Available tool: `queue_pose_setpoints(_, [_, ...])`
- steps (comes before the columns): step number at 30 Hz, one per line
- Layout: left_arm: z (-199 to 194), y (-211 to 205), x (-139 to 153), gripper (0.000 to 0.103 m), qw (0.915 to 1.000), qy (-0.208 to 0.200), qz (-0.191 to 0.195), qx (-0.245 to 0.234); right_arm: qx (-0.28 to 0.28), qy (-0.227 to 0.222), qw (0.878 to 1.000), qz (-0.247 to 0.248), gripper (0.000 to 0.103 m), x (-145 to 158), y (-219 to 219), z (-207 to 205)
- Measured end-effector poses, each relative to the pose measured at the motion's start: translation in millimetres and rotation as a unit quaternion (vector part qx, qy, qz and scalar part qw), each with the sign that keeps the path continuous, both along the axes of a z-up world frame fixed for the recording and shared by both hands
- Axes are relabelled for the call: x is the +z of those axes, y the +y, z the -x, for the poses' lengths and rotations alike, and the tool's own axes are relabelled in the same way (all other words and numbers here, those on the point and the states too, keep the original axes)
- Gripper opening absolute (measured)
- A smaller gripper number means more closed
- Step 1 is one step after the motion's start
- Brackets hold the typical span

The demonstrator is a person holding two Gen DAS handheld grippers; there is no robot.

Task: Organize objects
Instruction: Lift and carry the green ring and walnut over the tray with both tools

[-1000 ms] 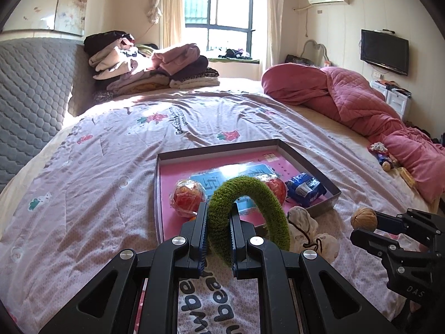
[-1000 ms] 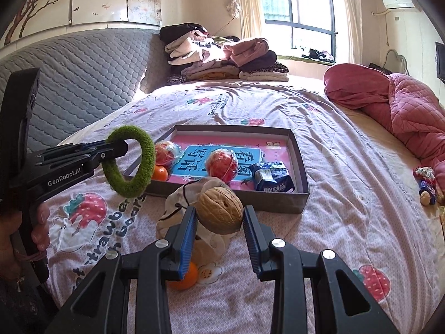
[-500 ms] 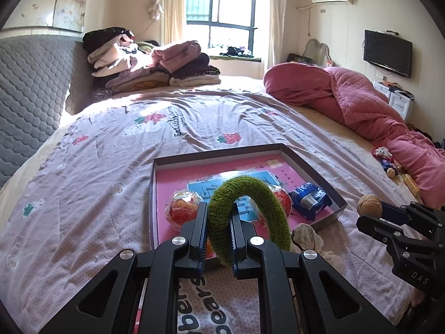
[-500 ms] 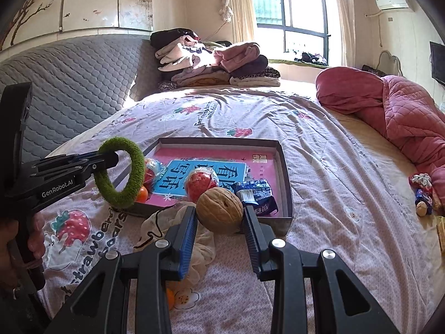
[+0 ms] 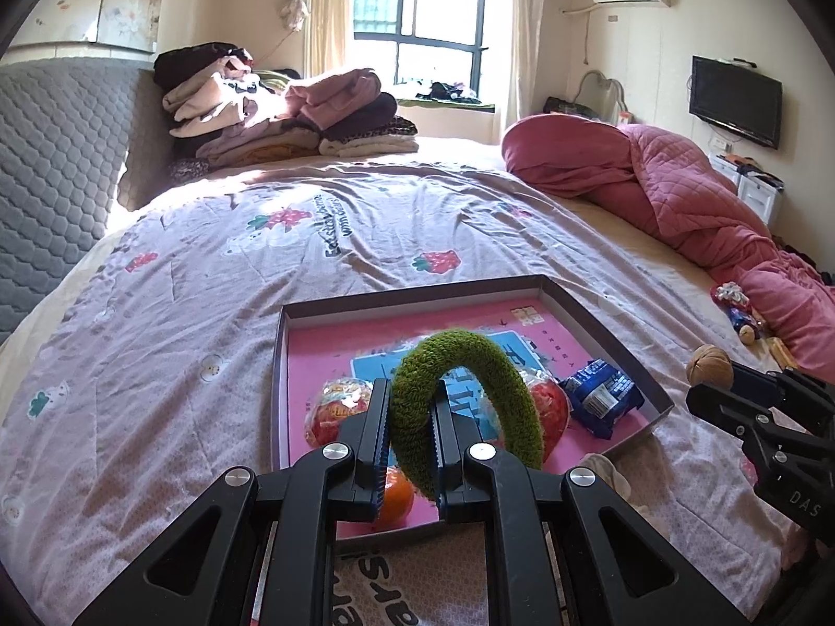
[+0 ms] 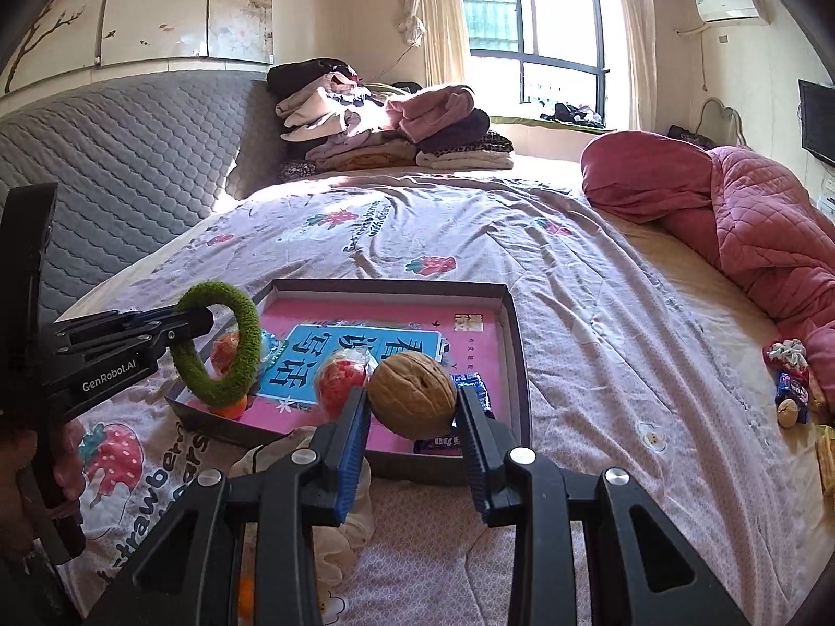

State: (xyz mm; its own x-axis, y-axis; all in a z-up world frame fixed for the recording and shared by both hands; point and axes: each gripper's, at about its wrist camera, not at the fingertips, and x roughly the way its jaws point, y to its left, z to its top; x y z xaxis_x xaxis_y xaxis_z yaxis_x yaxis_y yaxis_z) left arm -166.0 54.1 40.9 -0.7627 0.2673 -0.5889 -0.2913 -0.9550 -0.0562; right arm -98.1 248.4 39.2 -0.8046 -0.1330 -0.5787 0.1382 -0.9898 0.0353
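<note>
My left gripper (image 5: 409,417) is shut on a green fuzzy ring (image 5: 469,360) and holds it above the near left part of the tray (image 5: 417,302); it also shows in the right wrist view (image 6: 195,326), with the ring (image 6: 245,328). My right gripper (image 6: 412,407) is shut on a walnut (image 6: 412,394), above the tray's near edge (image 6: 514,323); the walnut shows in the left wrist view (image 5: 710,362). The pink-lined tray holds two wrapped red balls (image 5: 336,412) (image 6: 342,378), an orange (image 5: 396,490) and a blue packet (image 5: 600,396).
A cream cloth bag (image 6: 334,516) lies on the bedspread in front of the tray. Small sweets and a nut (image 6: 790,386) lie at the right by the pink quilt (image 5: 678,198). Folded clothes (image 5: 282,109) are stacked at the far end. A grey headboard (image 6: 130,156) runs along the left.
Both grippers have moved forward and up over the tray, each still holding its object. The tray now sits closer and lower in both views.
</note>
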Motion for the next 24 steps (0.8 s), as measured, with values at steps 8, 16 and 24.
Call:
queue_pose_setpoints(8, [13.1,1.4,-12.0,0.014,0.9999,-0.012,-0.001,0.001,-0.004,0.003,1.000,-0.008,0.034,3.1,0.1,12.6])
queue_pose_setpoints(16, [17.2,1.8,-18.8,0.014,0.9999,-0.015,0.004,0.004,-0.003,-0.007,1.000,-0.020,0.034,-1.8,-4.4,27.5])
queue_pose_setpoints(24, [20.0,7.9,-27.1,0.014,0.9997,-0.022,0.013,-0.003,-0.008,-0.025,0.999,-0.034,0.034,-17.2,-1.4,40.9])
